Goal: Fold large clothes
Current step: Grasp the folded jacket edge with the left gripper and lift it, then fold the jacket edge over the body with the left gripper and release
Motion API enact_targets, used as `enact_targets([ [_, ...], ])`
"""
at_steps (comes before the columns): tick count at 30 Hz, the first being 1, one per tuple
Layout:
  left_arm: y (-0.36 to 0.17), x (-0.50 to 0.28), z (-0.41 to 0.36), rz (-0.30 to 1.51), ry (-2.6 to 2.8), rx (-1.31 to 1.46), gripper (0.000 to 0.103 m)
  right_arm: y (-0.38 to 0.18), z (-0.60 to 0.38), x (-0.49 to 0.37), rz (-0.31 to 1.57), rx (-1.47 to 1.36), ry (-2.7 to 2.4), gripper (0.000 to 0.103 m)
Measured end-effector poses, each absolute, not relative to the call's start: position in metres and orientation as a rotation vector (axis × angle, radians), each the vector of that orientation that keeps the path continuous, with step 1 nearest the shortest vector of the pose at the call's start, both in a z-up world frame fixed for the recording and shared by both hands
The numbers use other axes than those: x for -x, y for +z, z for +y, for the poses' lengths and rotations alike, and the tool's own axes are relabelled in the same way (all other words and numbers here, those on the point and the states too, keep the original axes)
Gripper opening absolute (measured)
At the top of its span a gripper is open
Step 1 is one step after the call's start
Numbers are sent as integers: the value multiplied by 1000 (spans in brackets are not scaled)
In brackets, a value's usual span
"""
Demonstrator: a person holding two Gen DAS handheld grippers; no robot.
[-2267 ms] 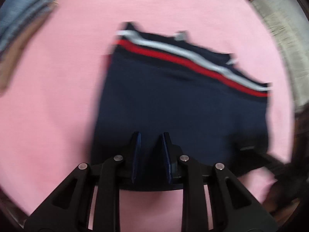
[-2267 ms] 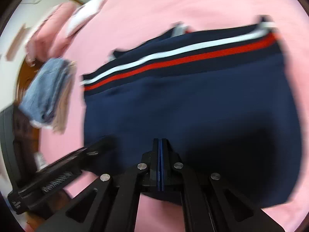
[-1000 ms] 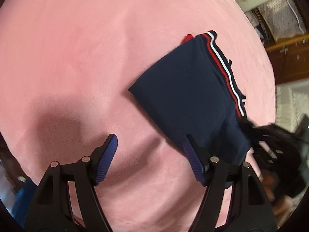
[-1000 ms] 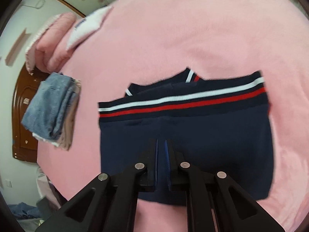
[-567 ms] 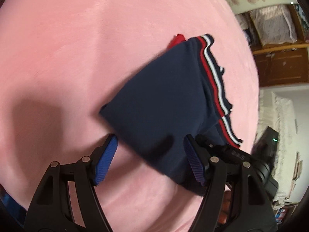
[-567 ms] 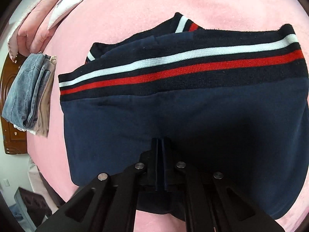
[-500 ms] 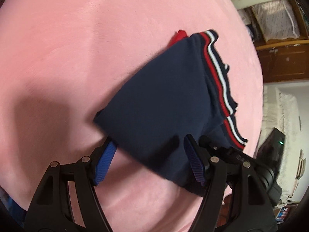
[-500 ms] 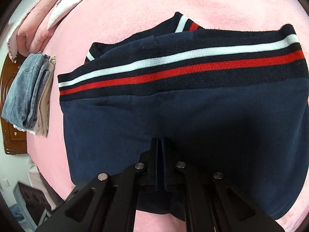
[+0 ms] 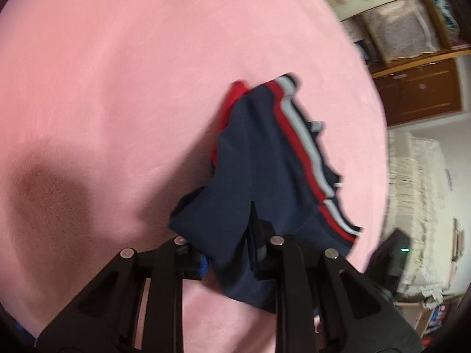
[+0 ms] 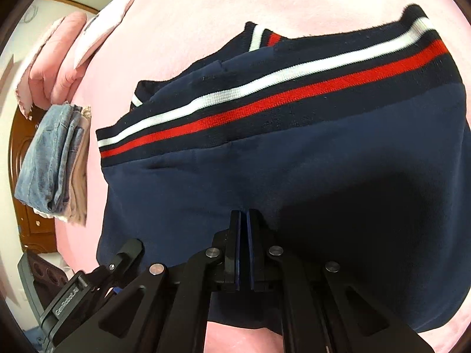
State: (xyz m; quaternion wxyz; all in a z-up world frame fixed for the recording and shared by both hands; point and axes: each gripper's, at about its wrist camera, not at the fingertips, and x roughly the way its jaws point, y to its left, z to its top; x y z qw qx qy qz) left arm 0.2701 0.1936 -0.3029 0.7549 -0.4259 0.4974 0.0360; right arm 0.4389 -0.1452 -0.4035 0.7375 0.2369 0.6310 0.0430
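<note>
A folded navy garment (image 10: 323, 161) with a white and a red stripe lies on the pink bedspread (image 10: 206, 6). My right gripper (image 10: 243, 217) is shut on its near edge. In the left wrist view the same garment (image 9: 265, 158) is bunched and lifted at its near corner. My left gripper (image 9: 229, 247) is shut on that corner, with cloth draped over the fingers. The left gripper also shows in the right wrist view (image 10: 88, 288) at the garment's lower left corner.
A stack of folded jeans and beige clothes (image 10: 56, 161) lies to the left on the bed. Pink bedding and a pillow (image 10: 73, 44) lie beyond it. A wooden cabinet (image 9: 421, 88) and a lace-covered surface (image 9: 418, 194) stand past the bed's right edge.
My left gripper, open beside the garment before, has closed on its near corner and lifted it, so the cloth bunches. My right gripper stays shut on the near edge.
</note>
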Motion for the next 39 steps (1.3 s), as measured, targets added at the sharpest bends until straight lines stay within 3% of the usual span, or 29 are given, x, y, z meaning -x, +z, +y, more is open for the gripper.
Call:
enact_targets([
  [7,-236,-268,139,931,-114,660,14,-410,-172,-428,1361,-598,160,3],
  [13,-211,-255,69,924,-235,490,14,-419,-206,-426,1370,-657,230,3],
  [23,-199,-241,4,926,-302,363,13,-417,-274,-423,1430,-659,373,0],
  [34,-251,-236,-60,1119,-370,186,14,-356,-418,-416,1242,-676,224,3],
  [37,-265,-231,-82,1156,-352,79,17,-353,-428,-417,1222,-696,233,3],
  [39,-262,-224,-93,1144,-356,13,40,-351,-426,-420,1231,-715,272,7],
])
